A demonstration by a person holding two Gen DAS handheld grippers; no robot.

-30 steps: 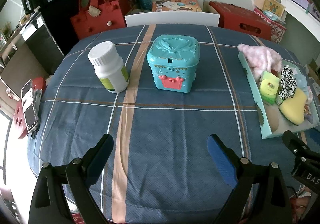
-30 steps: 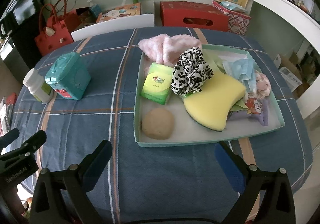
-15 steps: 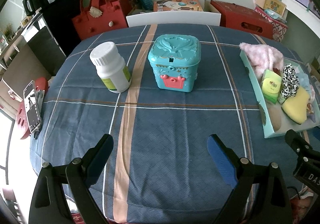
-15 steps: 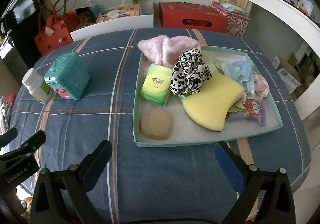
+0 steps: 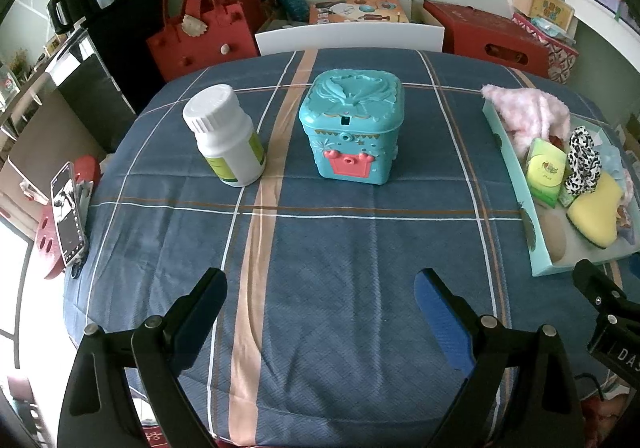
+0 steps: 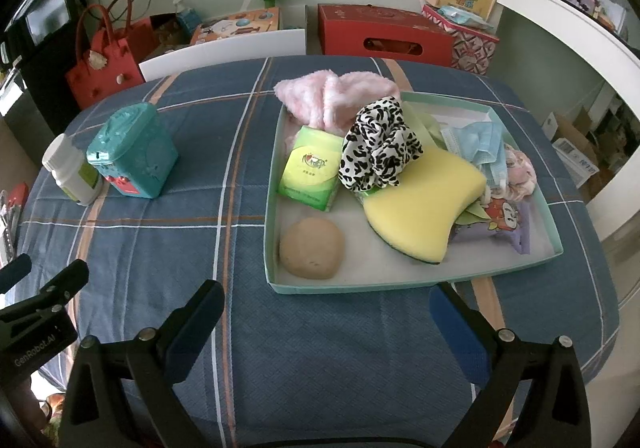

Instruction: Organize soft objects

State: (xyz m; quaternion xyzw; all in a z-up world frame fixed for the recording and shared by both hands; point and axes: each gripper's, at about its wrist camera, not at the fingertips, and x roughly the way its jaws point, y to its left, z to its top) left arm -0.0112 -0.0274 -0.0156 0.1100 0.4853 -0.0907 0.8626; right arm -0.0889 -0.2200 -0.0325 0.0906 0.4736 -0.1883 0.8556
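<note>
A pale green tray (image 6: pixel 270 208) on the blue plaid tablecloth holds soft things: a pink fluffy cloth (image 6: pixel 332 94), a green tissue pack (image 6: pixel 310 172), a leopard-print scrunchie (image 6: pixel 378 146), a yellow sponge (image 6: pixel 426 204), a tan round puff (image 6: pixel 312 248), a blue face mask (image 6: pixel 478 142) and a cartoon pouch (image 6: pixel 500 220). My right gripper (image 6: pixel 326 312) is open just before the tray's near edge, holding nothing. My left gripper (image 5: pixel 320 298) is open over bare cloth, well short of the teal box (image 5: pixel 352 128). The tray (image 5: pixel 510 164) shows at the left wrist view's right edge.
A white pill bottle (image 5: pixel 224 136) stands left of the teal box. A phone (image 5: pixel 68 220) lies on a red stool beyond the table's left edge. A white chair back (image 5: pixel 350 38), red bag (image 5: pixel 204 32) and red box (image 6: pixel 386 36) stand behind the table.
Both views have drifted slightly; the table objects sit a little lower and more central in the left wrist view. Both grippers stay open and nothing has been picked up.
</note>
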